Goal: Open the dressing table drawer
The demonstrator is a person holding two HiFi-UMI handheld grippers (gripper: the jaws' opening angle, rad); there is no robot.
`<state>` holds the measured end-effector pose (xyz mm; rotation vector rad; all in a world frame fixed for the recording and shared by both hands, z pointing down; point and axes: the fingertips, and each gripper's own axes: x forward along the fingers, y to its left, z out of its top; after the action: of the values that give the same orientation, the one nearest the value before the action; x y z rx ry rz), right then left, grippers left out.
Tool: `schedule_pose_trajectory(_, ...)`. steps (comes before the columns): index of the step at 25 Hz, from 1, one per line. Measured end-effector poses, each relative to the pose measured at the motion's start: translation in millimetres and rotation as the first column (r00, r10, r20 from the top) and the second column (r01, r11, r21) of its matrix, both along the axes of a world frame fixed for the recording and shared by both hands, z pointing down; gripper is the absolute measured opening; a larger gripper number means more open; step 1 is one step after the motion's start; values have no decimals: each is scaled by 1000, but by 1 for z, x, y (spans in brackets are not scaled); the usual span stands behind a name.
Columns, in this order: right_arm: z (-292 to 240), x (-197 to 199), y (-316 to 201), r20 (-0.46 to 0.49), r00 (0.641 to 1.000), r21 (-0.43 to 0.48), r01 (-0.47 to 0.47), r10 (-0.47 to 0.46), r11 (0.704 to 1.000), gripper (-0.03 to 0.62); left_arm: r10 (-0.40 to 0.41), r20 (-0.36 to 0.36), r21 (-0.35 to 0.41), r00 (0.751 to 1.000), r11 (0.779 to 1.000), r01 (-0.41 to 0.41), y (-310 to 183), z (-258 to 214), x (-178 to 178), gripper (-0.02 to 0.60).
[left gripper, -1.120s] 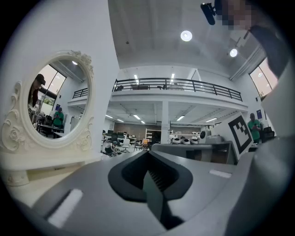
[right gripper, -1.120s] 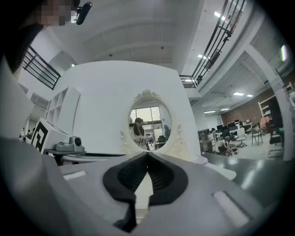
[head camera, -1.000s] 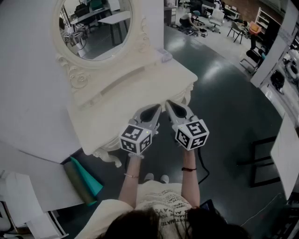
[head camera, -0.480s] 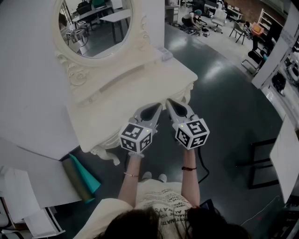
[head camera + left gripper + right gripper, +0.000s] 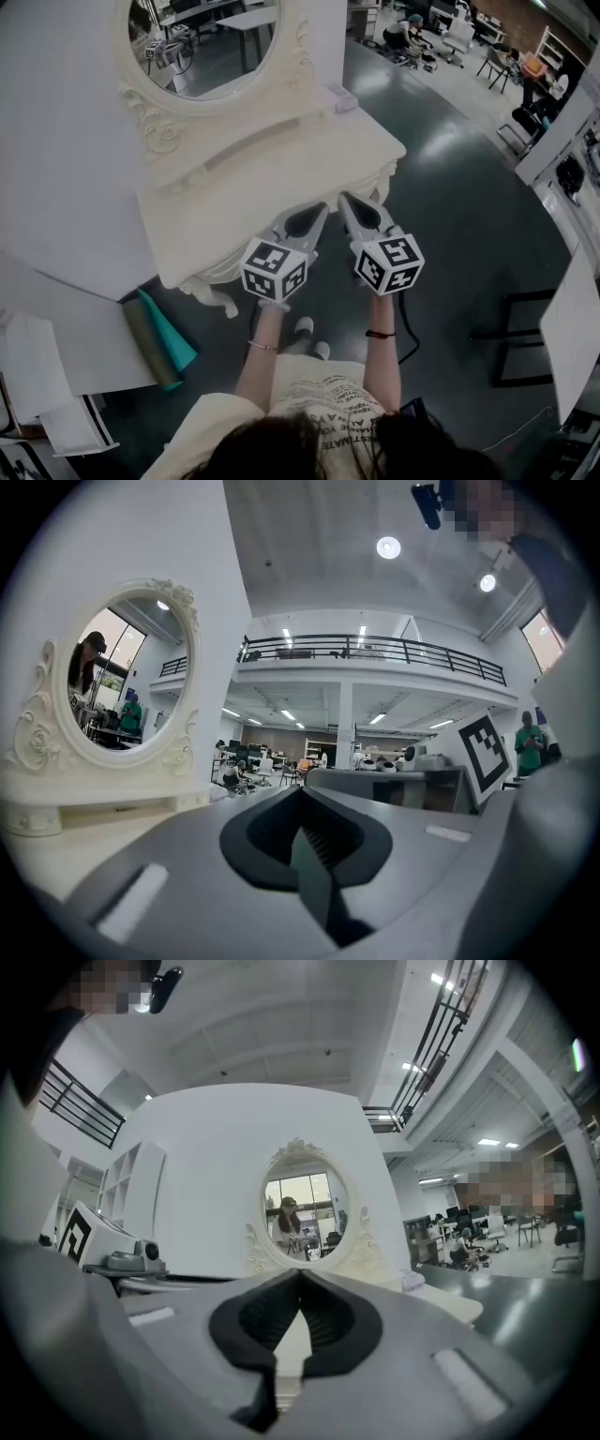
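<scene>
- Nothing of the job is done as far as I can see: no drawer stands pulled out anywhere on the dressing table (image 5: pixel 234 211), in any of the three views.
- The left gripper (image 5: pixel 317 212) has its jaws pressed together with nothing between them. Its own view shows the tips meeting and only the room beyond.
- The right gripper (image 5: pixel 347 201) is the same: jaws closed tight, empty, tips touching.
- Both are held level, side by side and near each other but apart. Their tips are just over the table's near edge, toward its right-hand corner.
- From the right gripper the table top lies straight ahead and a little below, with the oval mirror (image 5: pixel 305 1208) in line beyond its tips. From the left gripper the mirror sits off to its left.
- Where the drawer is I can't say for sure. A long low panel (image 5: pixel 242 150) under the mirror, ahead of both grippers across the table top, may be a drawer front, and it looks flush. Any drawer in the table's front would be below the grippers, under the top, and hidden from the head view.
- I'd judge this as the approach only. What's left is to pick out the drawer front or its pull, part the jaws of one gripper, close on it, and draw it out toward the person.
</scene>
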<state>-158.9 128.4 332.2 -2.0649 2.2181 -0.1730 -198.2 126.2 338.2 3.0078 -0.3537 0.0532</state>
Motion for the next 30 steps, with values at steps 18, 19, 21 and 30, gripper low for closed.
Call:
schedule_pose_trajectory(18, 12, 31, -62, 13, 1000, -15, 11, -11, 1000, 3, -8, -2, -10, 1000, 1000, 8, -61, 5, 33, 0)
schedule_pose_trajectory(19, 11, 34, -67, 12, 1000, -15, 10, -10, 1000, 3, -6, -3, -10, 1000, 1000, 6, -66, 5, 37, 0)
schedule_pose_trajectory(21, 13, 39, -76, 13, 1000, -16, 9, -9, 1000, 3, 1, -1, -9, 1000, 1000, -1, -74, 6, 43, 0)
schedule_pose_trajectory(30, 20, 59, -110, 21, 1000, -28, -11, 12, 1000, 3, 28, 1, -16, 1000, 999, -28, -108, 11, 66, -2)
